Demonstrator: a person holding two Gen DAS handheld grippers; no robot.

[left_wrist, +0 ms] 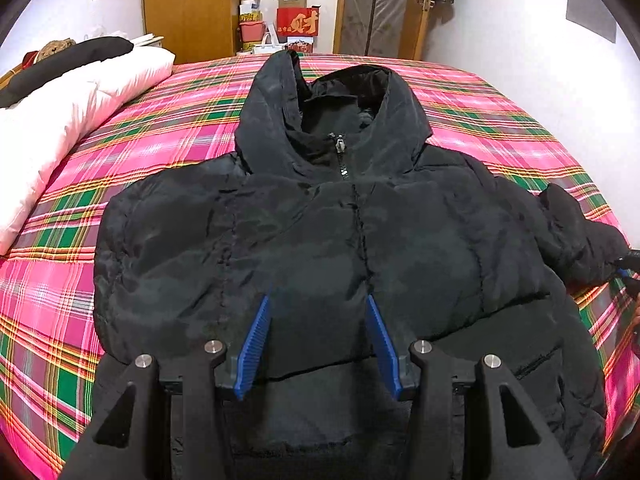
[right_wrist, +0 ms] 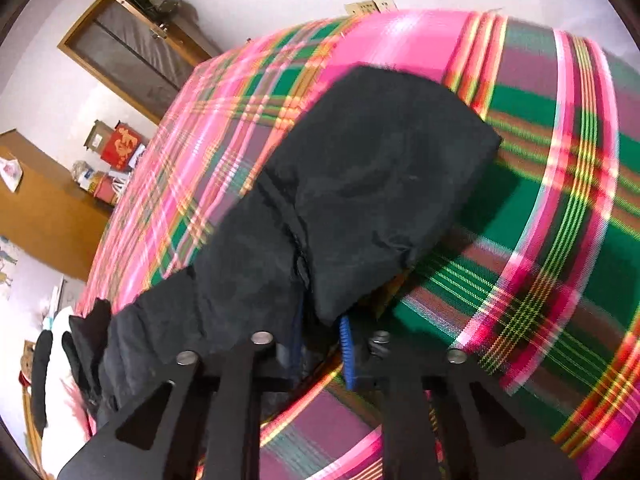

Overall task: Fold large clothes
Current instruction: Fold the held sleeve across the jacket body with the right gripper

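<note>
A black hooded puffer jacket (left_wrist: pixel 340 232) lies front up on the pink and green plaid bed (left_wrist: pixel 160 128), zipped, hood toward the far edge. Its left sleeve is folded across the chest. My left gripper (left_wrist: pixel 318 304) is open and empty, its blue pads (left_wrist: pixel 254 344) hovering just above the jacket's lower front. My right gripper (right_wrist: pixel 322 332) is shut on the jacket's right sleeve (right_wrist: pixel 360 184) and holds it lifted above the bedspread (right_wrist: pixel 540 240). The right gripper also shows at the far right of the left wrist view (left_wrist: pixel 626 270), at the sleeve's end.
A white duvet (left_wrist: pixel 68 108) with a dark garment on it lies along the bed's left side. Beyond the bed stand a wooden wardrobe (left_wrist: pixel 188 4), stacked boxes (left_wrist: pixel 296 20) and a door (left_wrist: pixel 380 4).
</note>
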